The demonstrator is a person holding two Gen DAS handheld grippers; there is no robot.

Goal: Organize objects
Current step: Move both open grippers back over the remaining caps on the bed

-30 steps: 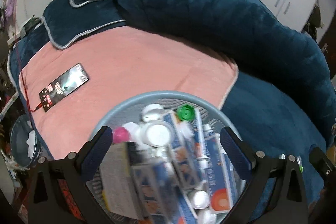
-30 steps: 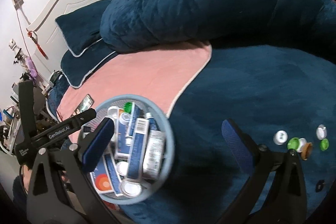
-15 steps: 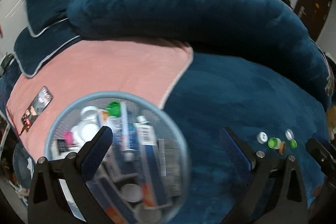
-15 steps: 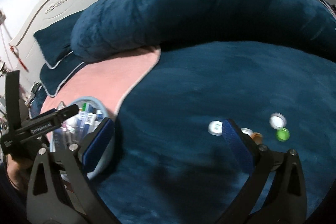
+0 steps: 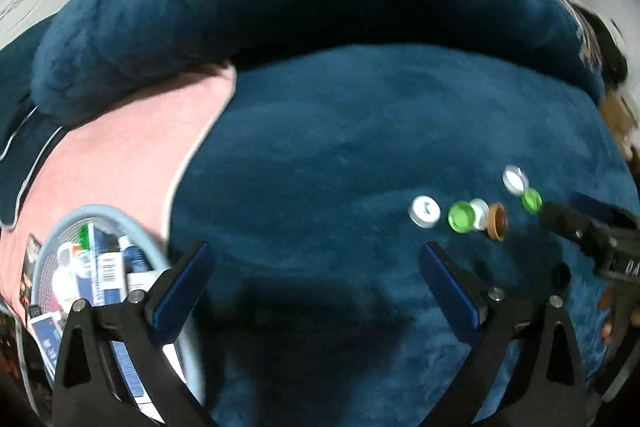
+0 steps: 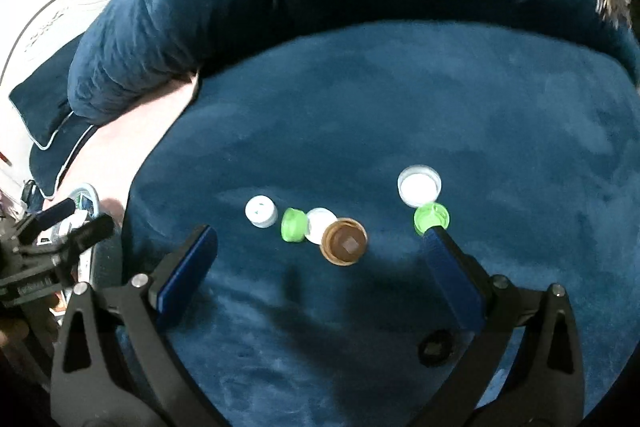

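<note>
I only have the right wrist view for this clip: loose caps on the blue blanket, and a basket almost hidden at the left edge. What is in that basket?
Observer: The left wrist view shows the basket packed with blue-and-white boxes.
Operator: Is the left gripper carrying anything?
Observer: No. The left gripper is open, with only the blue blanket showing between its fingers.
Operator: What does the basket rest on?
Observer: Its far rim lies on the pink blanket, close to the border with the blue one.
</note>
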